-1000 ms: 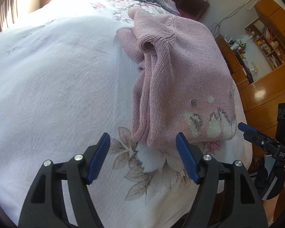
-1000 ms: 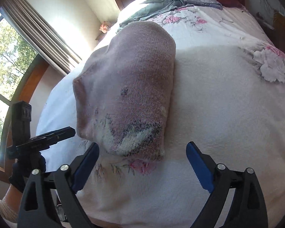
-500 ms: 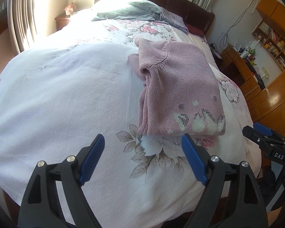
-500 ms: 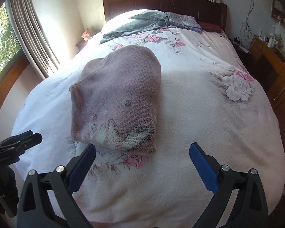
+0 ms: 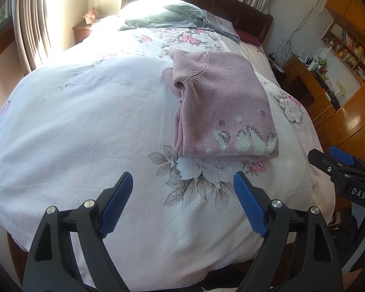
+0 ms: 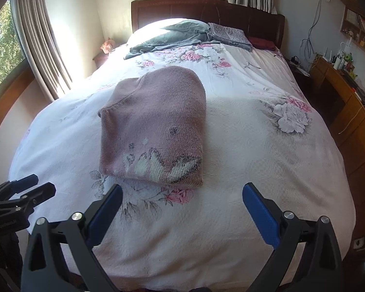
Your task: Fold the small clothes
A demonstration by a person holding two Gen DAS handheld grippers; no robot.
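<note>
We count one folded sweater lying on the bed | two tongs, left tongs and right tongs, both spread apart, holding nothing

Bed cover: white floral quilt.
Headboard: dark wooden panel.
Bedding: grey-green crumpled blanket, beside patterned grey folded cloth.
Curtains: beige pleated drapes.
Furniture: wooden desk.
</note>
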